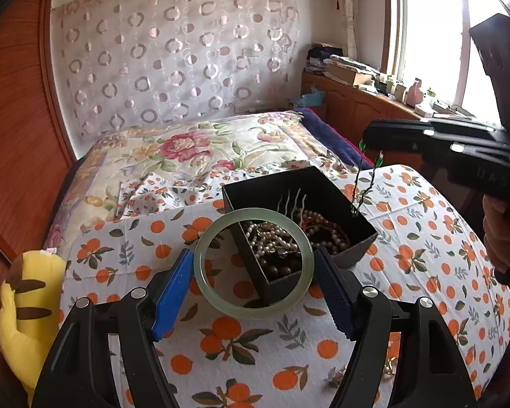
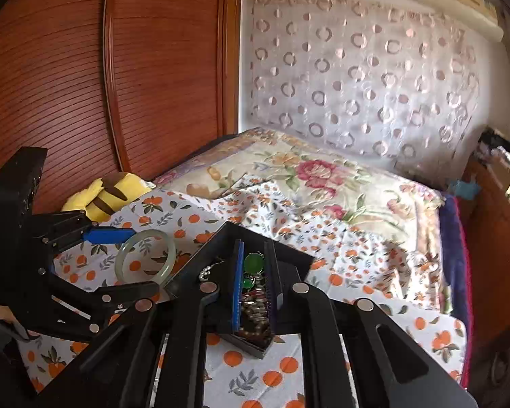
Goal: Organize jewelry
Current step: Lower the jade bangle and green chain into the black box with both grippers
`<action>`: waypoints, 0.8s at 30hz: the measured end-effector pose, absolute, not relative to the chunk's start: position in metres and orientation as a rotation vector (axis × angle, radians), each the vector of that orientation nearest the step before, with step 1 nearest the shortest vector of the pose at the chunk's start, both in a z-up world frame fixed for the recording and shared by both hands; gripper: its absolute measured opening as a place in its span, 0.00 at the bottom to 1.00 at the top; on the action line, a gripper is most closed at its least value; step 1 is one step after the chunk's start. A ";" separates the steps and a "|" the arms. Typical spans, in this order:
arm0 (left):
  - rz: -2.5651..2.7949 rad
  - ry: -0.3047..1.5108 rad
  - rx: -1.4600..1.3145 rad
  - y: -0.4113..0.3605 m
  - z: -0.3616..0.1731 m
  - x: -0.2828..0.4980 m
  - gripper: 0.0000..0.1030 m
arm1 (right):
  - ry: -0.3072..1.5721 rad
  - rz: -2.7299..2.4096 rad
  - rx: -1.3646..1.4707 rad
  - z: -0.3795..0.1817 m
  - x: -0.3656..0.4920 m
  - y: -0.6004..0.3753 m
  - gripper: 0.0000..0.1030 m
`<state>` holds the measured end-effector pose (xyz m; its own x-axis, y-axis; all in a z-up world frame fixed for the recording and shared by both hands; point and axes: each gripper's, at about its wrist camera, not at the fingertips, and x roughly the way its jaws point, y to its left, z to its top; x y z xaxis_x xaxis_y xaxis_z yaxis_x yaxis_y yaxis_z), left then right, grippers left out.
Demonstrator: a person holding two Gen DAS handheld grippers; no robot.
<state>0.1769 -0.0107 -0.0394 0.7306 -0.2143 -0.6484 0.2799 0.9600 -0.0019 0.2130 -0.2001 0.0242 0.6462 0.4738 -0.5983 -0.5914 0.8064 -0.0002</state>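
Observation:
My left gripper [image 1: 253, 265] is shut on a pale green jade bangle [image 1: 214, 292] and holds it above the near corner of a black jewelry box [image 1: 255, 187]. The box holds pearl strings [image 1: 271, 238] and dark beads. My right gripper [image 2: 255, 272] is shut on a green beaded necklace [image 2: 253, 263], which hangs from it over the box's right side in the left wrist view [image 1: 365, 180]. The bangle [image 2: 142, 258] and the left gripper [image 2: 119, 258] show at the left of the right wrist view, beside the box [image 2: 207, 255].
The box sits on an orange-print cloth [image 1: 424, 238] over a floral bed [image 1: 187, 146]. A yellow plush toy [image 1: 27, 306] lies at the left. Small jewelry pieces [image 1: 387, 367] lie on the cloth near the front. A wooden wardrobe [image 2: 85, 85] stands left, a wooden cabinet [image 1: 356, 105] right.

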 end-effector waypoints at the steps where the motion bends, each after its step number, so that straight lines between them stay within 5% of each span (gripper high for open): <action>1: -0.271 0.702 0.098 -0.010 -0.040 0.180 0.67 | 0.626 0.613 -0.200 0.021 0.215 -0.198 0.13; 24: -0.297 0.729 0.119 -0.044 -0.046 0.251 0.67 | 0.708 0.528 -0.127 -0.025 0.223 -0.243 0.22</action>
